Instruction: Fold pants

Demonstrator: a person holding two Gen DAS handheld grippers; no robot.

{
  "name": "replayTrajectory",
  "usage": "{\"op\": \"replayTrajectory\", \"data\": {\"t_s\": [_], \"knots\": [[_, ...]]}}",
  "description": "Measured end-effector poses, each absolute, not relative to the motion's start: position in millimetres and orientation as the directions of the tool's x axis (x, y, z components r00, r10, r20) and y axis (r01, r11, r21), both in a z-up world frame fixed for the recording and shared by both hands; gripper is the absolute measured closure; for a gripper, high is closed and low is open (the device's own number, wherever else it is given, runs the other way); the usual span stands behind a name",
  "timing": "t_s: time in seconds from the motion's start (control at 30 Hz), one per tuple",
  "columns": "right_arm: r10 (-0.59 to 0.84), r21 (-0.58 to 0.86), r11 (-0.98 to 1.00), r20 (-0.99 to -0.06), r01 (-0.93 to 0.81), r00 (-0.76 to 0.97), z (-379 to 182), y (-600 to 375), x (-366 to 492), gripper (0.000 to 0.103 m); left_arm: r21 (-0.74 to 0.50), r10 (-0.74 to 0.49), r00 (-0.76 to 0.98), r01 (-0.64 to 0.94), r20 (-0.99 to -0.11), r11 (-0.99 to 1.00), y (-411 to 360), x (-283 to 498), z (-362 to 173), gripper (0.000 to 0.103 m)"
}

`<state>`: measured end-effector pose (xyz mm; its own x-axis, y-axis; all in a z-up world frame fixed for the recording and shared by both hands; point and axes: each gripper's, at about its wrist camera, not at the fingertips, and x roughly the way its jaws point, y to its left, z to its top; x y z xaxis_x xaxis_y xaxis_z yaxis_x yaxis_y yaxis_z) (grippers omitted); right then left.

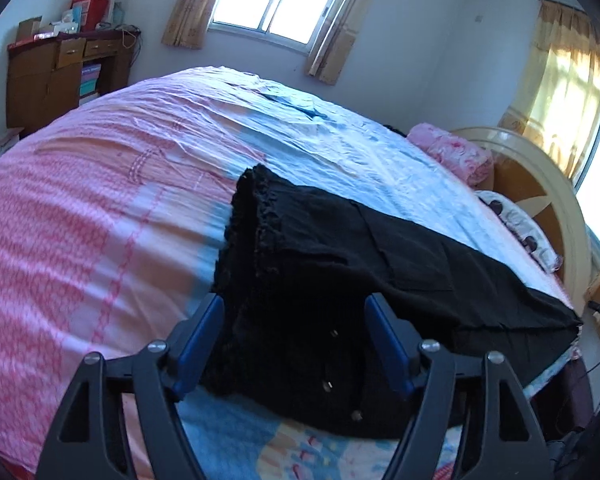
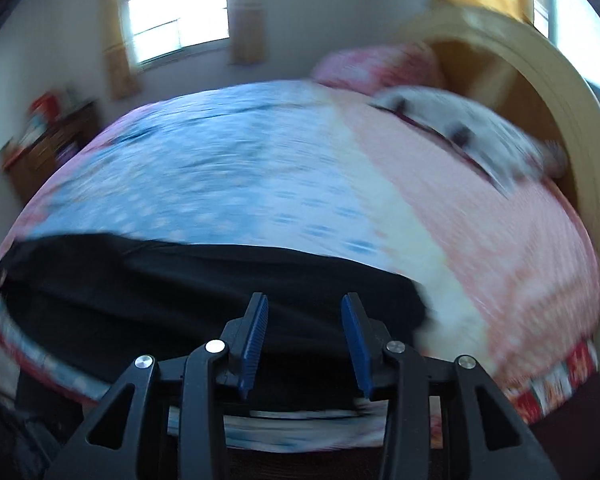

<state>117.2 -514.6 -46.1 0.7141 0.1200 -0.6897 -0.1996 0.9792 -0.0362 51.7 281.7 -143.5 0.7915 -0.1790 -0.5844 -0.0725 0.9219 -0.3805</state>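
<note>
Black pants (image 1: 340,256) lie flat on the bed, folded lengthwise, with the frayed hems at the far left and the buttoned waist part near me. My left gripper (image 1: 294,305) hovers over that near part, jaws wide apart, blue pads (image 1: 204,340) clear of the cloth. In the blurred right wrist view the pants (image 2: 160,280) stretch across the near edge of the bed. My right gripper (image 2: 305,300) sits above their right end, jaws apart, with nothing pinched between the pads.
The bed has a pink and blue sheet (image 1: 100,200). A pink pillow (image 1: 456,152), a white patterned pillow (image 2: 460,128) and a rounded headboard (image 1: 540,200) are at the right. A wooden desk (image 1: 60,76) stands in the far left corner.
</note>
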Motion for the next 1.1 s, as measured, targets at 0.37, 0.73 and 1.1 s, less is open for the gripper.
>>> {"op": "replayTrajectory", "data": {"t_s": [0.37,0.73,1.1], "knots": [[0.281,-0.199,0.762,-0.755,-0.616,0.593,-117.7,-279.7,125.4,0.062,-0.51,-0.263,0.781,-0.082,-0.567,0.856,277.2,91.6,-138.7,0.031],[0.165,-0.494,0.49,-0.757,-0.719,0.632,-187.3,-182.0,122.5,0.062,-0.463,-0.267,0.738,-0.069,-0.62,0.884,271.6,106.1,-147.5,0.083],[0.217,-0.386,0.528,-0.8,-0.756,0.56,-171.9,-186.7,125.4,0.1,-0.5,-0.292,0.733,-0.076,-0.615,0.863,289.0,95.9,-133.6,0.093]]}}
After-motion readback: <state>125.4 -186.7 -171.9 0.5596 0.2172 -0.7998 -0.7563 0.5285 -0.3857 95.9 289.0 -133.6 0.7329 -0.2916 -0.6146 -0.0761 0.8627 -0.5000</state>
